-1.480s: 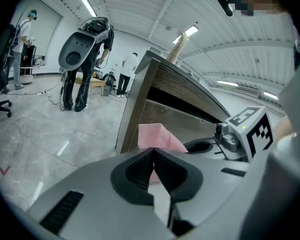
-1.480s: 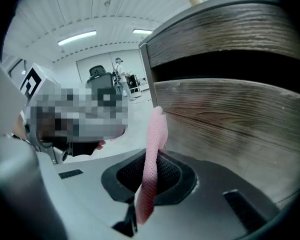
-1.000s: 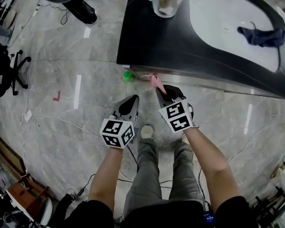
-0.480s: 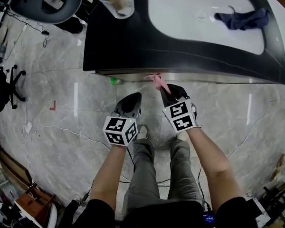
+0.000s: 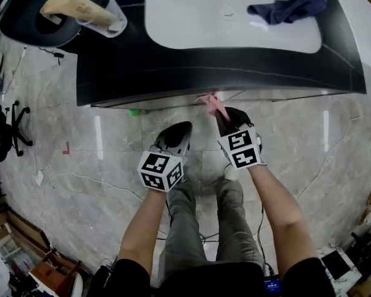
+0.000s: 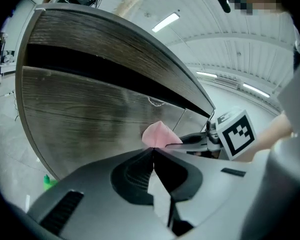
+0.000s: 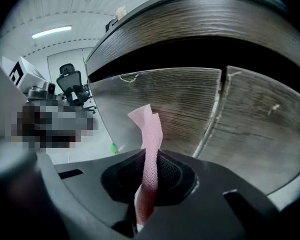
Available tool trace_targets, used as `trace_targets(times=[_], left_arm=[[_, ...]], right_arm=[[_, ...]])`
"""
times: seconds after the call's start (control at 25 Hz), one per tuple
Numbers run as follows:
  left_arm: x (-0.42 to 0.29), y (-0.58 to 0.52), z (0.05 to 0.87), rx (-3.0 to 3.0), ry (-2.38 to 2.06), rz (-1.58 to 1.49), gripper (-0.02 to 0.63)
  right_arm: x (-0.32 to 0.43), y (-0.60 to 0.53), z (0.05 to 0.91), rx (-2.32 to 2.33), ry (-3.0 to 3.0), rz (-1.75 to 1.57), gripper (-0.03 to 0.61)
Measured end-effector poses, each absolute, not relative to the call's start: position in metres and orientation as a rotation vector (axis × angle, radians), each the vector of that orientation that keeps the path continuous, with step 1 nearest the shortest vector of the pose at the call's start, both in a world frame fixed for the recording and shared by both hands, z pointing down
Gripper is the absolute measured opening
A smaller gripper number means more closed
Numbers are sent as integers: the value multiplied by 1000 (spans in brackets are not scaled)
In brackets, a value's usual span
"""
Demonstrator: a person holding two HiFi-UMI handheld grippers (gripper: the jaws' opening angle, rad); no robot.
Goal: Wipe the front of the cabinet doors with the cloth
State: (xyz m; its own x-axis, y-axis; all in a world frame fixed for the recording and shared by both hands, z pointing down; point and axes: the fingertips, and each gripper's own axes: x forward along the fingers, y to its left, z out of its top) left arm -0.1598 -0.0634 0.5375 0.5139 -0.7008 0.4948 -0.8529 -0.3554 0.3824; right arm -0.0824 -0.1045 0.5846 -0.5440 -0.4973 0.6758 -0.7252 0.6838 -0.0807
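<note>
A pink cloth (image 7: 149, 149) stands up from my right gripper (image 7: 150, 156), whose jaws are shut on it. In the head view the right gripper (image 5: 222, 117) holds the pink cloth (image 5: 211, 104) close to the cabinet front just under the dark counter edge. Two wood-grain cabinet doors (image 7: 190, 109) fill the right gripper view, with a seam between them. My left gripper (image 5: 178, 133) is lower and to the left, jaws shut with nothing in them. From the left gripper (image 6: 153, 151) view I see the cabinet door (image 6: 90, 114) and the pink cloth (image 6: 157, 134) beyond.
The dark countertop (image 5: 130, 60) holds a white basin (image 5: 235, 23) with a dark blue rag (image 5: 290, 6), and a clear pitcher (image 5: 102, 14). A small green object (image 5: 133, 112) lies on the marble floor by the cabinet base. Office chairs (image 5: 3, 129) stand at far left.
The head view has shifted, so the counter now sits more to the left and higher in frame. Both grippers stay side by side, the right one holding the cloth near the cabinet front.
</note>
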Motion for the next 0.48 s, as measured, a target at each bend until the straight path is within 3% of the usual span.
trace_targets(times=[0.48], left_arm=[[-95,-66,539,2212,-1132,345,9]], right_arm=[[-19,-105,588,1020,-2232,508,43]])
